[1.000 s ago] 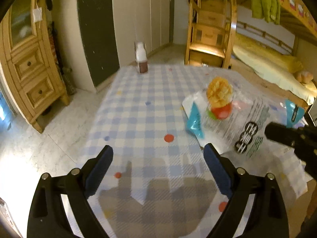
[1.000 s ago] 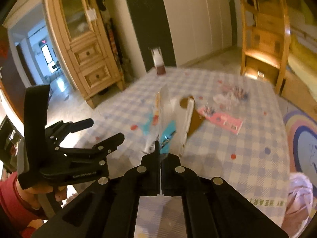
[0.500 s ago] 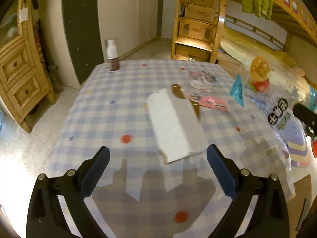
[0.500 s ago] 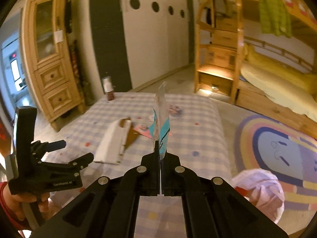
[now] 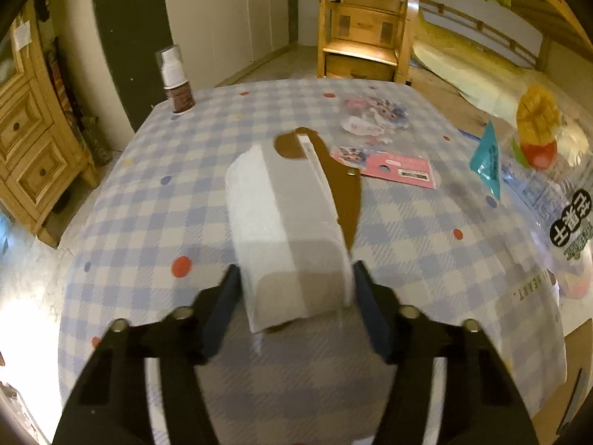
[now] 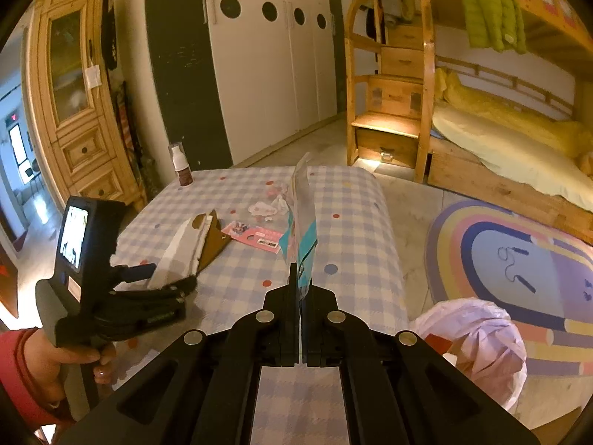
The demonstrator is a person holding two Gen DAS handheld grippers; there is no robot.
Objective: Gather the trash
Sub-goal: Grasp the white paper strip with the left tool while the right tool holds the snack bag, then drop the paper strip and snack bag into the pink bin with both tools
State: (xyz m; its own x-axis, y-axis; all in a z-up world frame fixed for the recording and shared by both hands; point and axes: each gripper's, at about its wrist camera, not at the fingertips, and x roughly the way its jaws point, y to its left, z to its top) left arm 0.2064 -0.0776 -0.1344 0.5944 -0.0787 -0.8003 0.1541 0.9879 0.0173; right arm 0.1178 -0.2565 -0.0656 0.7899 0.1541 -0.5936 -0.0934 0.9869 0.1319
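A white paper sleeve with a brown card flap [image 5: 292, 218] lies on the blue checked tablecloth [image 5: 148, 200]. My left gripper [image 5: 296, 289] has its jaws on both sides of the sleeve's near end, touching or nearly so. It also shows in the right wrist view [image 6: 163, 278]. My right gripper [image 6: 300, 289] is shut on a clear plastic snack bag with teal trim [image 6: 302, 218], held upright above the table; in the left wrist view the bag [image 5: 537, 170] hangs at the right.
A pink card [image 5: 393, 165], small torn wrappers [image 5: 374, 115] and a brown bottle with a white cap [image 5: 178, 81] are on the table. A pink plastic bag [image 6: 478, 341] sits on the floor at the right, by a rainbow rug [image 6: 519, 259]. Wooden cabinet left, bunk bed right.
My left gripper moved forward to the white sleeve and narrowed around its near end. My right gripper carried the snack bag off to the right and lifted it.
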